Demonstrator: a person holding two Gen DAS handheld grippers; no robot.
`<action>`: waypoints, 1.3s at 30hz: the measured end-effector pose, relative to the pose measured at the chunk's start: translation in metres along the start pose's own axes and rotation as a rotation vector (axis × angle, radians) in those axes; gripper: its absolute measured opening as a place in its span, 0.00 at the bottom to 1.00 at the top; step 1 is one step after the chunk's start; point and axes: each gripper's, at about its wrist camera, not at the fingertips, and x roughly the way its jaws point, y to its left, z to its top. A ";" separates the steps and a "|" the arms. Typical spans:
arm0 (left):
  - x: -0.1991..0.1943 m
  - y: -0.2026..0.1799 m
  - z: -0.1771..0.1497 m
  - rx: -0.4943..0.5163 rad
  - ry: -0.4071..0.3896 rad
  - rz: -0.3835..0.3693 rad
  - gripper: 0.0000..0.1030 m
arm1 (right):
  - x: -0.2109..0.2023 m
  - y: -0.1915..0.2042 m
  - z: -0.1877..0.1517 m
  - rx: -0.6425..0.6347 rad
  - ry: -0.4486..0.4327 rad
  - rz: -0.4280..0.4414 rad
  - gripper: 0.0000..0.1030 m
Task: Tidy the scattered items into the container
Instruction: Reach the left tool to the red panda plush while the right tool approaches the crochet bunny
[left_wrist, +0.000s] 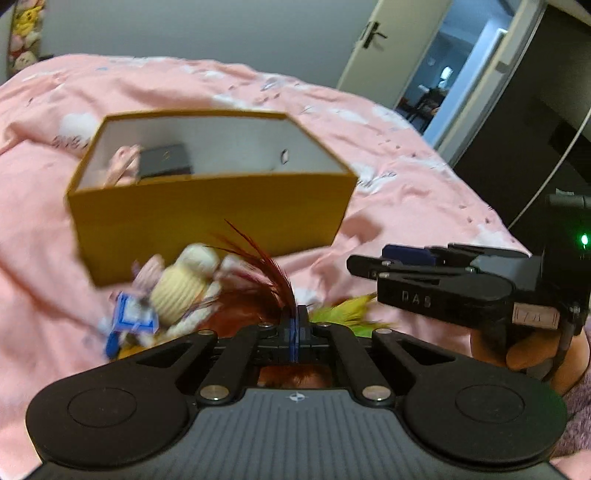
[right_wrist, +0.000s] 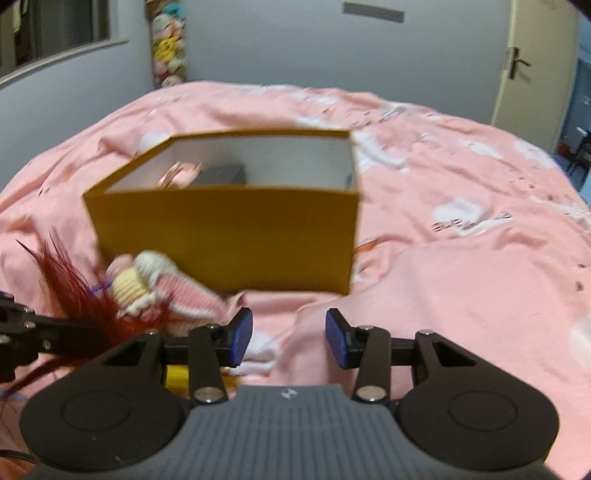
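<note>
Left gripper (left_wrist: 294, 325) pinches red feathers (left_wrist: 266, 273), blurred; right gripper (right_wrist: 289, 338) half-open, empty, facing box (right_wrist: 229, 236).

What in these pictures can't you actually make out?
- Box contents: both views, near wall hides all but a dark case and something pink.
- Toy beside the feathers: left view, motion blur.
- Yellow thing: right view, behind the right gripper.
- Bedsheet lettering: blurred.
</note>
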 end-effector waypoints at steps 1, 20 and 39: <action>0.004 -0.003 0.005 0.005 -0.006 -0.010 0.00 | -0.002 -0.004 0.001 0.009 -0.007 -0.011 0.45; 0.063 0.010 0.022 -0.039 0.057 0.001 0.36 | 0.006 -0.026 -0.001 0.055 -0.038 -0.046 0.46; -0.020 0.072 -0.011 -0.299 0.014 0.282 0.47 | -0.021 0.033 0.000 -0.112 -0.150 0.342 0.43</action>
